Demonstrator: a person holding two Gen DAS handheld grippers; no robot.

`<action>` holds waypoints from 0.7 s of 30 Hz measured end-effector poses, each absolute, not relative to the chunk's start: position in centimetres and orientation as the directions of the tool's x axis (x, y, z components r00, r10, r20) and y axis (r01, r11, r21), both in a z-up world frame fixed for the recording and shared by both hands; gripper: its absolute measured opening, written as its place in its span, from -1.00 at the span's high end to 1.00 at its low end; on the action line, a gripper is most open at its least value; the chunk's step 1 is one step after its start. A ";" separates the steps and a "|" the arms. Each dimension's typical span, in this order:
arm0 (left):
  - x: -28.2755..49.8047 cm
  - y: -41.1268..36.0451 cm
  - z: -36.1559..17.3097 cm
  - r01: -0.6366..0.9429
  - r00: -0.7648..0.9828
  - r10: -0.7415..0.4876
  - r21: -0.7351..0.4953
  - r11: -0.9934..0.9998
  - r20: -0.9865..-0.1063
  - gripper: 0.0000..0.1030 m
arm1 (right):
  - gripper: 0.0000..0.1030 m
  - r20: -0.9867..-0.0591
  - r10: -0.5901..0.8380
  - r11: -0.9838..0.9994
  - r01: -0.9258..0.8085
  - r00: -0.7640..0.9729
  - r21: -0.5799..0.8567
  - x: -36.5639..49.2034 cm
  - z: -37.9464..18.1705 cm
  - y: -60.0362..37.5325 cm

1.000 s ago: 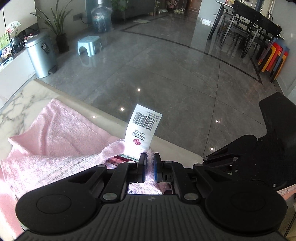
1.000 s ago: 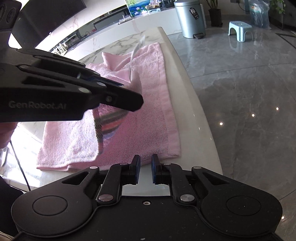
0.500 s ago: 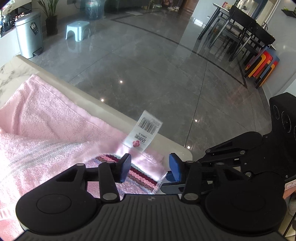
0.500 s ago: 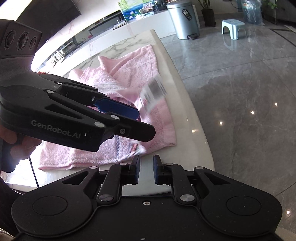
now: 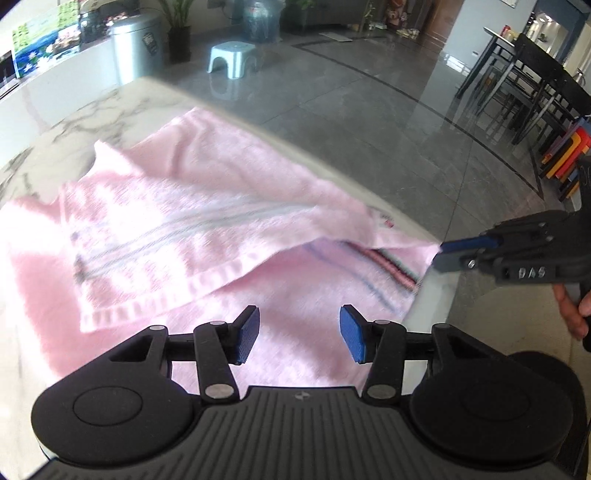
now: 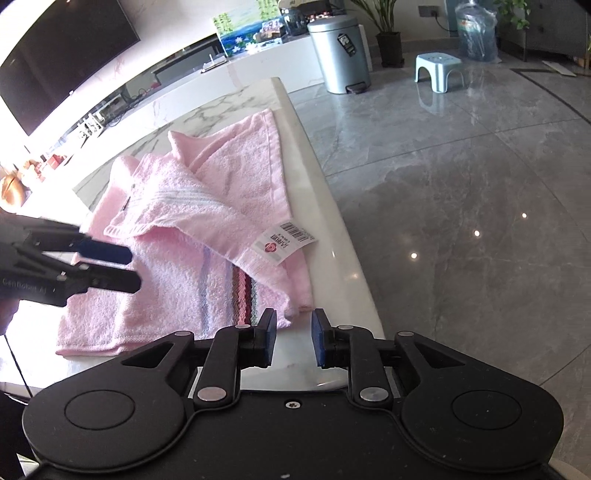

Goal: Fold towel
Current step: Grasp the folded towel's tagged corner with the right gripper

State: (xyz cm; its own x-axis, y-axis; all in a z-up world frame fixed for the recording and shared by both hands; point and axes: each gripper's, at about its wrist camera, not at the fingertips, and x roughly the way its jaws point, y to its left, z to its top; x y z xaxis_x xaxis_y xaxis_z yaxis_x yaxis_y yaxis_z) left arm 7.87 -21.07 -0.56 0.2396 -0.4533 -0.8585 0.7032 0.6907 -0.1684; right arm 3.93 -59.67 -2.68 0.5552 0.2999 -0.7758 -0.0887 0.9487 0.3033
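Note:
A pink towel lies on the white marble table, with one corner folded over onto itself. That corner carries a white barcode tag, and a striped band shows beneath it. The towel also shows in the left wrist view, blurred. My left gripper is open and empty, hovering over the towel's near part. My right gripper is open and empty, just short of the towel's near corner at the table edge. Each gripper shows in the other's view: the right gripper and the left gripper.
The table's long edge drops to a glossy grey tiled floor. A silver bin, a blue stool and a water jug stand beyond. Black dining chairs stand at far right. A dark TV screen hangs behind the table.
My left gripper opened, let go of the tagged corner and pulled back to the left. The corner now lies folded on the towel. My right gripper opened from shut.

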 end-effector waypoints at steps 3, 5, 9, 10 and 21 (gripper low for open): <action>7.8 -18.3 -1.0 0.658 0.253 -0.426 -0.168 0.734 -0.869 0.10 | 0.82 -0.780 0.313 0.945 -0.097 0.542 0.312 4.5 -2.8 -59.4; 7.7 -16.8 -1.2 0.633 0.259 -0.418 -0.174 0.754 -0.870 0.10 | 0.85 -0.774 0.311 0.945 -0.097 0.551 0.311 4.8 -2.5 -59.2; 7.4 -15.1 -1.4 0.615 0.278 -0.391 -0.150 0.774 -0.878 0.10 | 0.85 -0.755 0.305 0.948 -0.111 0.581 0.298 5.4 -1.4 -58.6; 7.4 -14.7 -1.5 0.611 0.280 -0.381 -0.143 0.779 -0.881 0.11 | 0.85 -0.750 0.304 0.949 -0.116 0.588 0.294 5.7 -1.0 -58.5; 6.3 -12.5 -1.8 0.559 0.312 -0.339 -0.118 0.821 -0.888 0.27 | 0.85 -0.826 0.261 0.965 -0.105 0.499 0.242 7.8 -2.9 -57.5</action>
